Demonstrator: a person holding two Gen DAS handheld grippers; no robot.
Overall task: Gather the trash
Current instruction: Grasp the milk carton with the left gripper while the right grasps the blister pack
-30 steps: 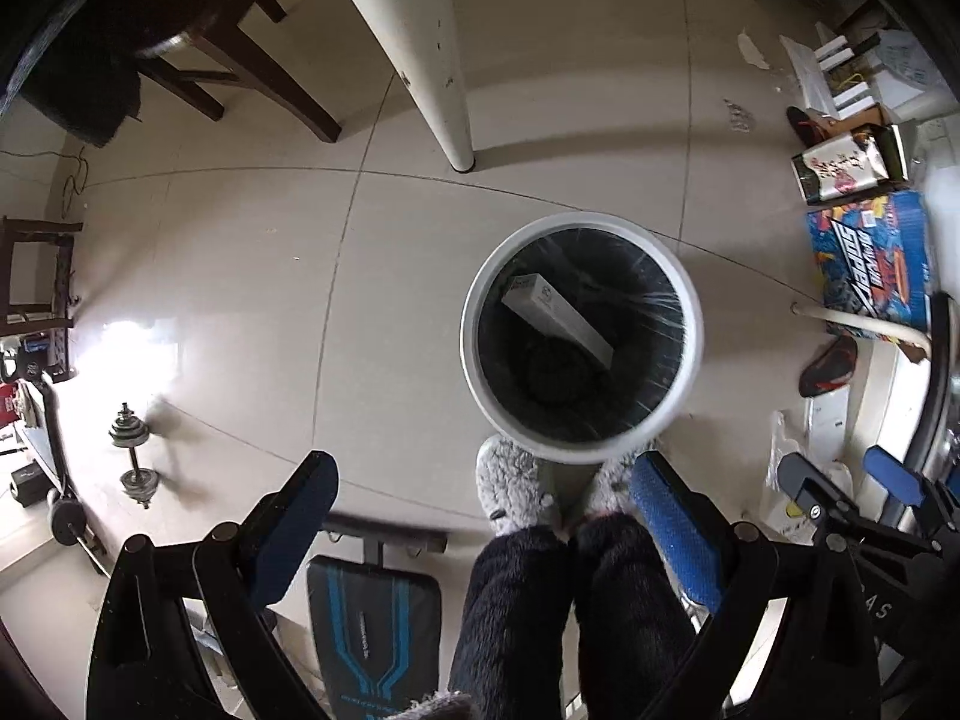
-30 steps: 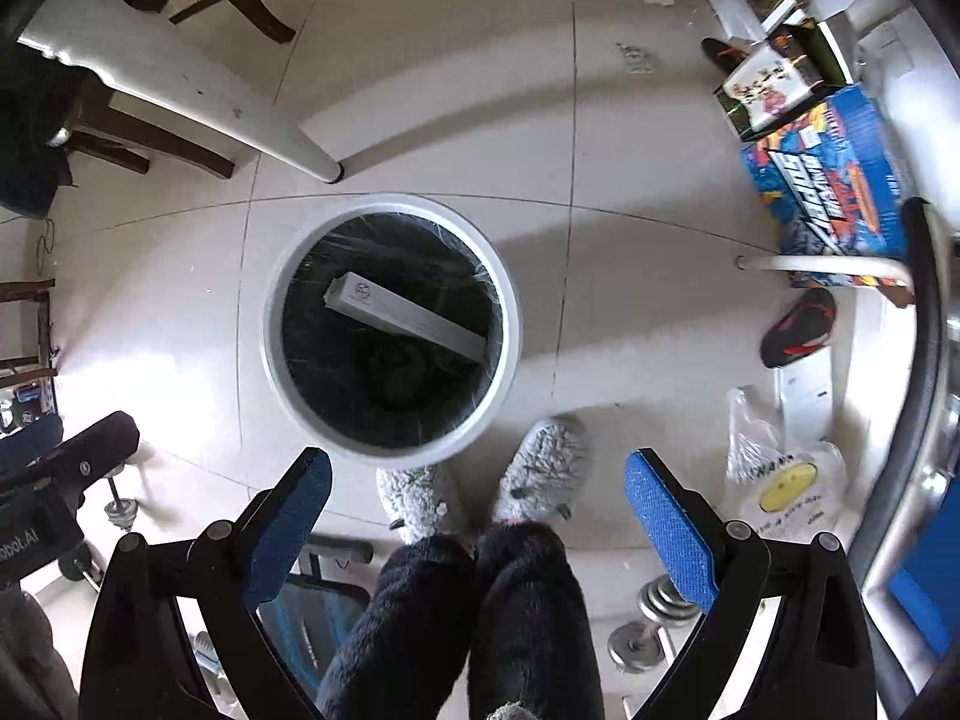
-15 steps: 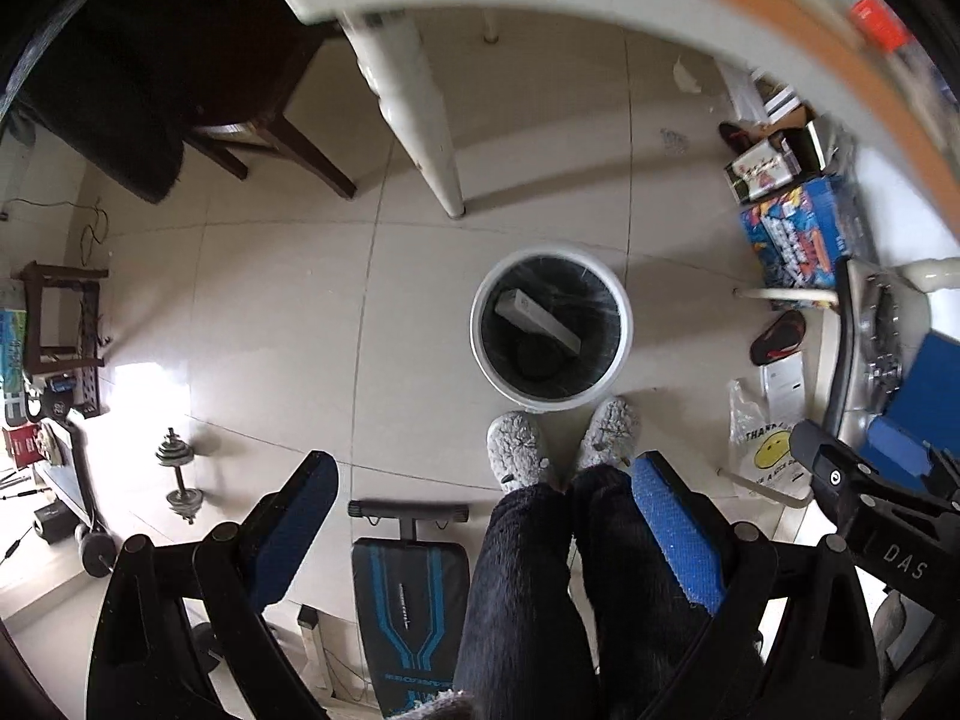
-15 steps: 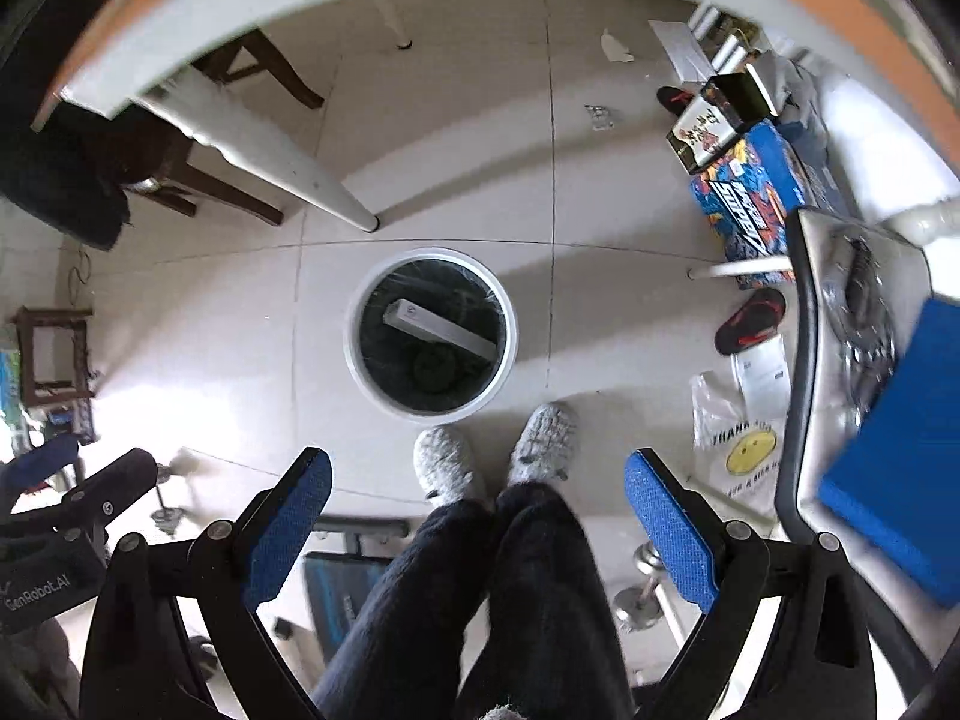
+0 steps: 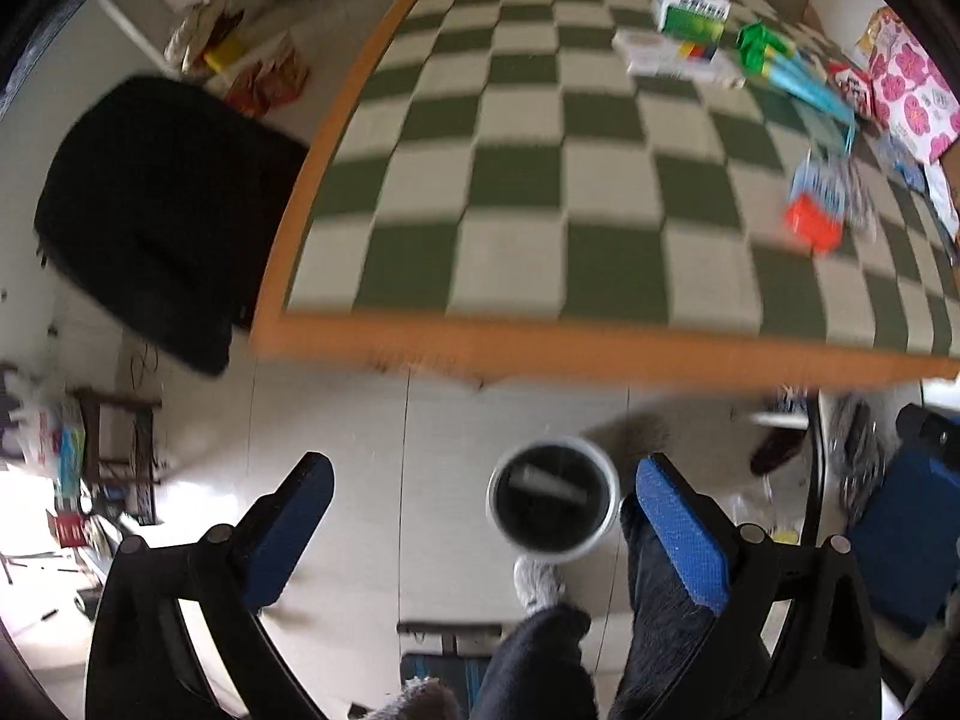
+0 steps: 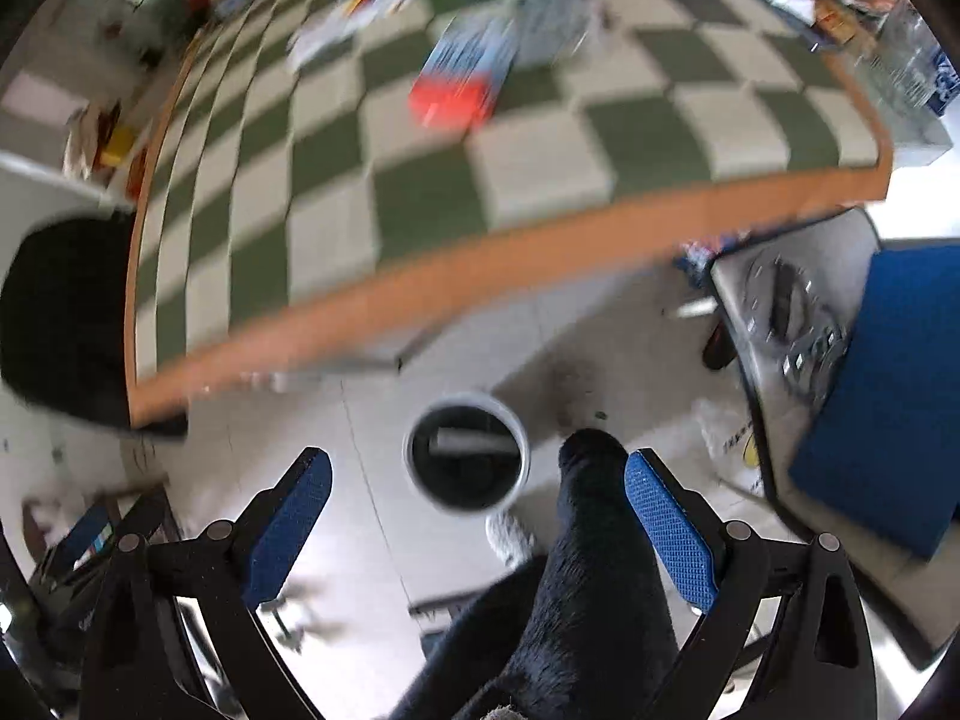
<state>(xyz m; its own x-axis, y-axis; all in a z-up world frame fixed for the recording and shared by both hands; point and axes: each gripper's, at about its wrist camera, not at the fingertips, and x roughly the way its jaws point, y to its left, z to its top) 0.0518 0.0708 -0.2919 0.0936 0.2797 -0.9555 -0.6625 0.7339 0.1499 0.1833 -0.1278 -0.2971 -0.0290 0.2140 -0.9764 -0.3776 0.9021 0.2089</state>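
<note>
1. Both grippers are up at table height with nothing in them, so the step in hand looks like going for the next piece of trash on the checkered table.
2. The closest candidate is the red and blue packet, lying on the right part of the table in the left wrist view and at the middle far side in the right wrist view. Further back lie a green and white box and other clutter, too blurred to name.
3. To do it well, let the motion settle first: both views are smeared. Then come down with the fingers either side of the packet's narrow width.
4. The left gripper has its jaws spread wide, holding and touching nothing.
5. The right gripper is equally wide open and empty.
6. The bin stands on the floor below, near the person's feet, with a long pale box inside it.
</note>
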